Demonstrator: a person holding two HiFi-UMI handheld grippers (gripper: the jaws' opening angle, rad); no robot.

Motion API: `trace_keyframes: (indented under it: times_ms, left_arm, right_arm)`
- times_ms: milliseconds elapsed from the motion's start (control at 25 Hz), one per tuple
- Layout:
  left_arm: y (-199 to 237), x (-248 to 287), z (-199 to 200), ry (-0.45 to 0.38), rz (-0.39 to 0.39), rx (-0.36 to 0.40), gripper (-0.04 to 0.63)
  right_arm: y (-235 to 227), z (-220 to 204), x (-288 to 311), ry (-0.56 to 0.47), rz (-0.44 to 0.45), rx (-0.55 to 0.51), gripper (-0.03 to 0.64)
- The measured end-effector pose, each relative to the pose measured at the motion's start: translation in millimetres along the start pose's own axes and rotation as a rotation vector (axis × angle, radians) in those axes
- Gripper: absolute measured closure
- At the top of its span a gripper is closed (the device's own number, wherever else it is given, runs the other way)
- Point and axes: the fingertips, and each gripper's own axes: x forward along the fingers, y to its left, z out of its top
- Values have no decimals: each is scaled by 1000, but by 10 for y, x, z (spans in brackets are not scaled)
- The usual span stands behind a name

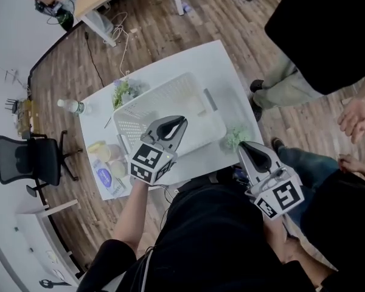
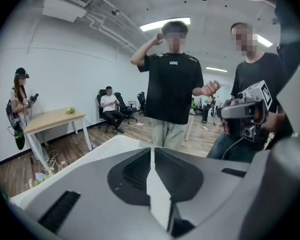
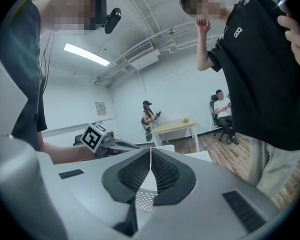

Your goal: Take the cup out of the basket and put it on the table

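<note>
The left gripper (image 1: 176,122), over the basket (image 1: 149,93) at mid-frame, and the right gripper (image 1: 247,146), lower right, were found closed and empty. No cup could be distinguished inside. Opening before descent was advised.

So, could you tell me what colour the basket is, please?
The basket is white, with perforated walls; the head view shows it best.

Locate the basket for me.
Head view: the basket sits centred on the table, one plant off its left corner, a second plant off its right, left gripper above its near edge.
</note>
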Motion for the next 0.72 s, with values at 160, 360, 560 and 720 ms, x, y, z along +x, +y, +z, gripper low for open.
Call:
trace_keyframes:
  times_ms: [160,360,560,720]
  left_arm:
    - [188,288,-167,92,-29,19,559]
    - [391,697,-467,215,-66,46,490]
    - [543,1067,-861,337,-99,38,435]
    - [666,1325,-1136,415,-100,34,403]
  right_arm:
    - [-57,-33,-80,0,-26,10,591]
    - [-165,-64,-213,-6,-73,26,591]
    - [-266,-92,-360,-7,-123,42,591]
    - [-364,-126,-489,-1,-165,55,591]
